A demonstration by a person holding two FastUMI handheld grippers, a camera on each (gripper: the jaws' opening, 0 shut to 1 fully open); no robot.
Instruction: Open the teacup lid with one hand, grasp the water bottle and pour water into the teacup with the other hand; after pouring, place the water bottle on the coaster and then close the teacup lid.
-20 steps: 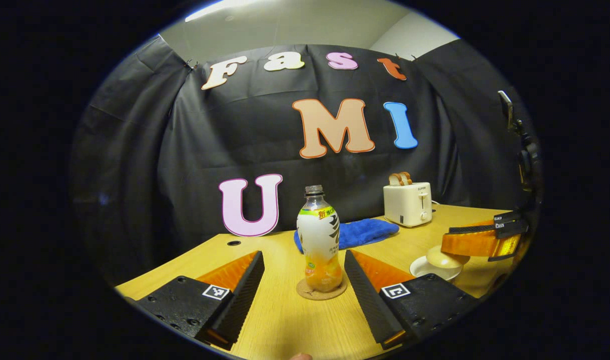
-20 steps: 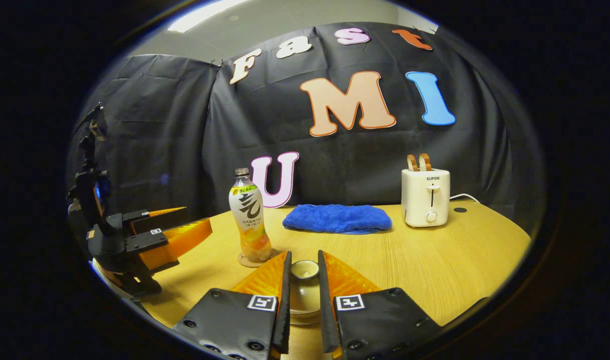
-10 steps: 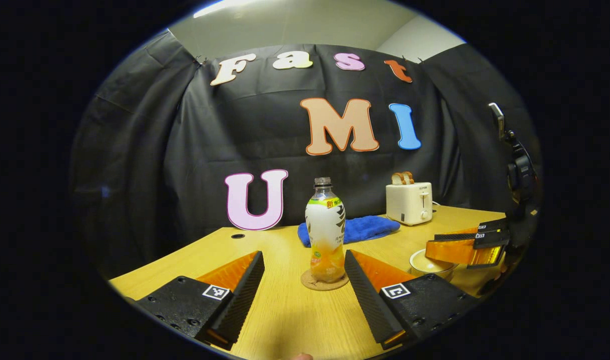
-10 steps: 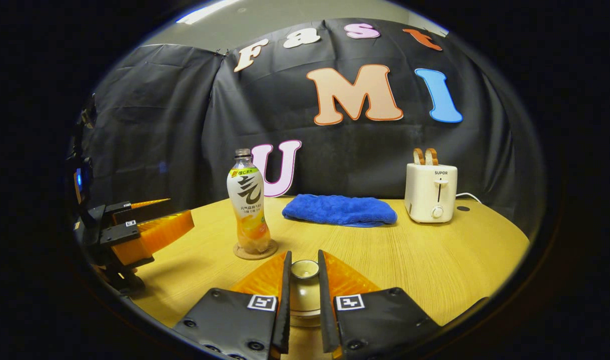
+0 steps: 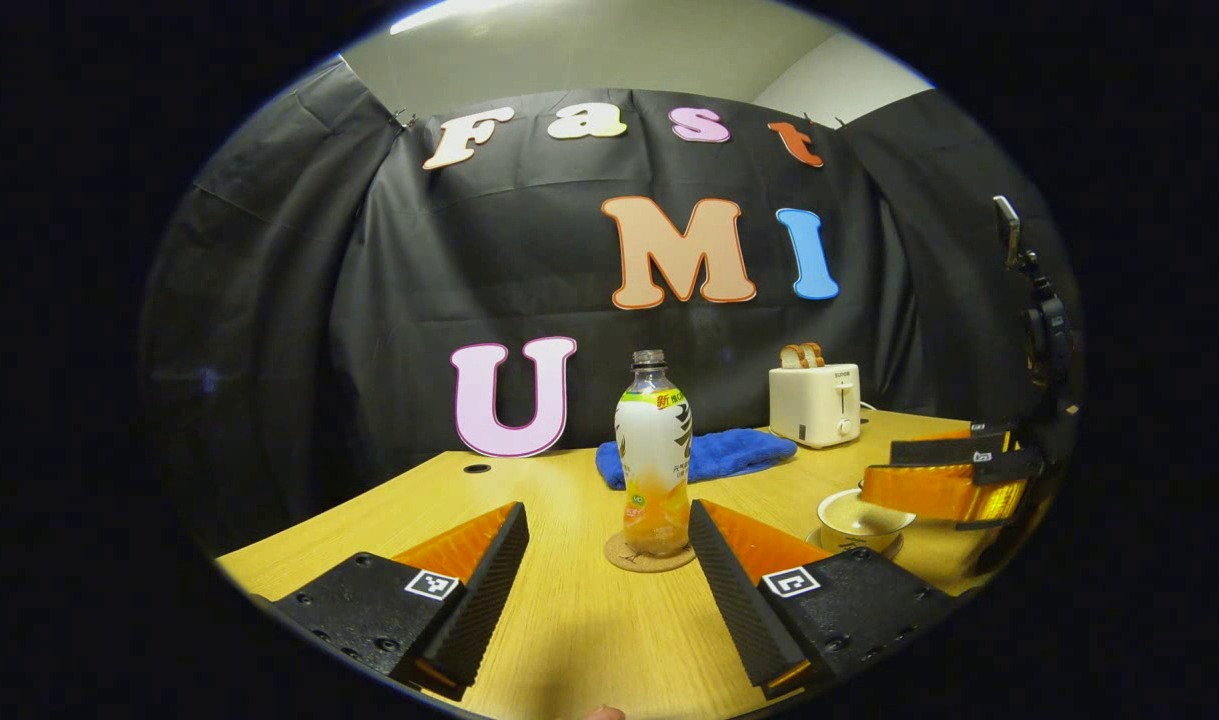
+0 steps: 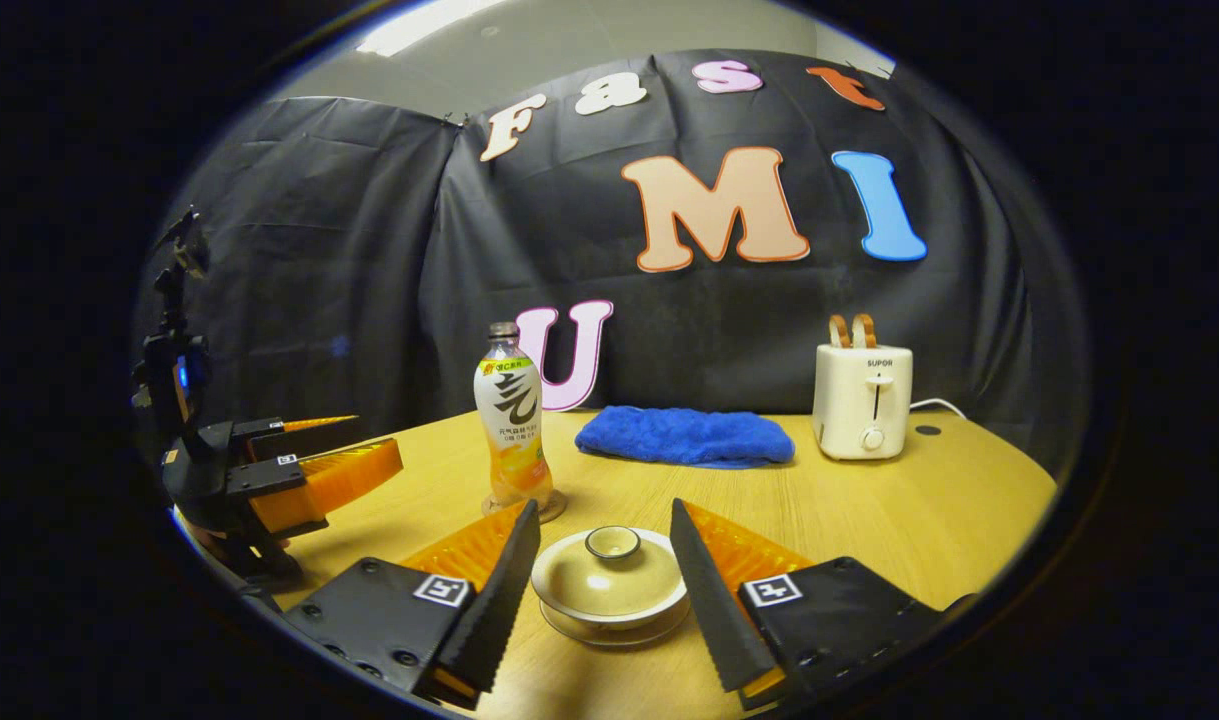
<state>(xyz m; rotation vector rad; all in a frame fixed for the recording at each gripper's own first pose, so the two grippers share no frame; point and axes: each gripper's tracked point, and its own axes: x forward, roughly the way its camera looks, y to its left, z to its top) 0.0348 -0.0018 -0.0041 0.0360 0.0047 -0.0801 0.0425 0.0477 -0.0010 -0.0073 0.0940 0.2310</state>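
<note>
Cream lidded teacup (image 6: 609,590) between spread right gripper (image 6: 604,585) fingers, seemingly untouched, left gripper (image 5: 604,575) fingers open before bottle (image 5: 653,455)

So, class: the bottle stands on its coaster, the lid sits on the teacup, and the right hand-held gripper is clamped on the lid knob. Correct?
Not quite. The right gripper view shows the right hand-held gripper open, its fingers apart on either side of the lid. The bottle does stand on its coaster.

table (image 6: 869,520) right half bare | bottle (image 6: 513,420) just behind-left of teacup (image 6: 609,585) | towel (image 6: 684,437), toaster (image 6: 862,400) at back
</note>
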